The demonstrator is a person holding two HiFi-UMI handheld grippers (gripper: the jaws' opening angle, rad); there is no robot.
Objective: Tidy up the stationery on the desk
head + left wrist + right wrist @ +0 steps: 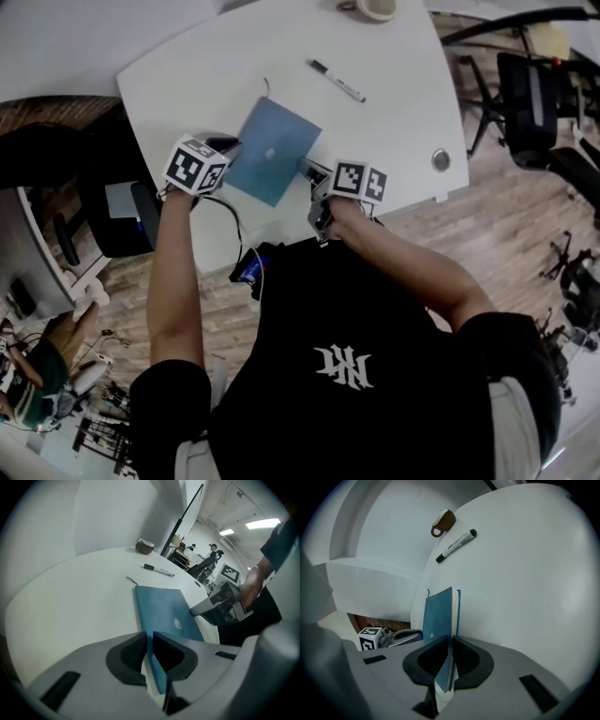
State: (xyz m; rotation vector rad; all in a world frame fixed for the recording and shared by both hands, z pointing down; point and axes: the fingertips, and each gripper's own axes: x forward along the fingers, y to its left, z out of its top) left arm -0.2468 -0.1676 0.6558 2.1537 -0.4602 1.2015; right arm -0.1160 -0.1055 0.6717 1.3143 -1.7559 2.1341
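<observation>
A blue notebook (pixel 272 150) lies on the white desk (pixel 394 112), its thin bookmark cord trailing off the far corner. My left gripper (pixel 234 148) is shut on its left corner; in the left gripper view the pads (pixel 133 651) pinch the cover edge of the notebook (pixel 164 611). Across from it, my right gripper (pixel 307 169) is shut on the near right edge. In the right gripper view the notebook (pixel 440 613) stands edge-on between the pads (pixel 436 660). A black-capped white marker (pixel 336 81) lies farther back, and a tape roll (pixel 375 7) sits at the far edge.
A round metal grommet (pixel 441 159) is set in the desk near its right front corner. Black office chairs (pixel 530 94) stand to the right on the wooden floor, and another dark chair (pixel 122 202) stands left of the desk. Cables hang off the near edge.
</observation>
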